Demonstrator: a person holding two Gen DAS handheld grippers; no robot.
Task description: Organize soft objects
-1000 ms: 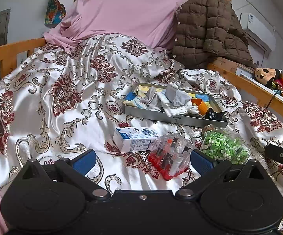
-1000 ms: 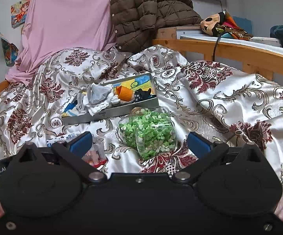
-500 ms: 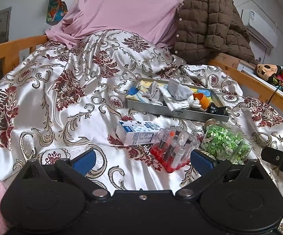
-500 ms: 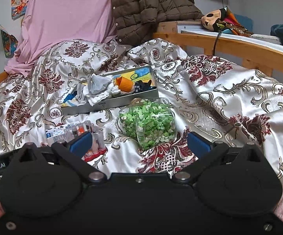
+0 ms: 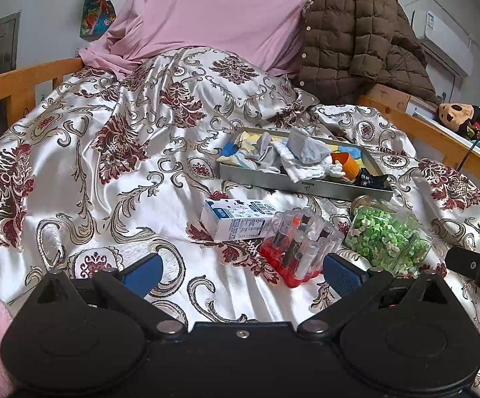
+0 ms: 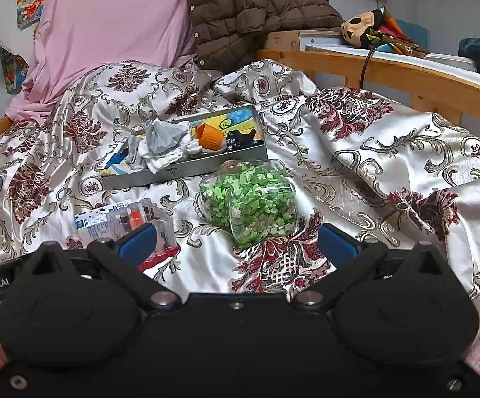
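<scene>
A grey metal tray (image 5: 273,182) (image 6: 187,172) lies on the patterned satin bedspread and holds grey and white socks (image 5: 293,159) (image 6: 163,142), a colourful cloth, an orange cup (image 5: 348,164) (image 6: 208,136) and a black packet (image 6: 240,139). My left gripper (image 5: 240,273) hovers open above the bedspread, short of a milk carton (image 5: 236,220) and a clear case of red-based tubes (image 5: 301,243). My right gripper (image 6: 236,242) is open too, just before a clear jar of green bits (image 6: 250,200) (image 5: 387,232).
A pink sheet (image 5: 223,10) and a brown quilted jacket (image 5: 356,36) hang at the head of the bed. Wooden bed rails (image 5: 17,83) (image 6: 389,69) run along both sides. A plush toy (image 6: 366,26) sits on the shelf beyond the right rail.
Both grippers have pulled back and risen slightly, so the tray and the loose items sit farther out in each view. Nothing was picked up; both stay open.
</scene>
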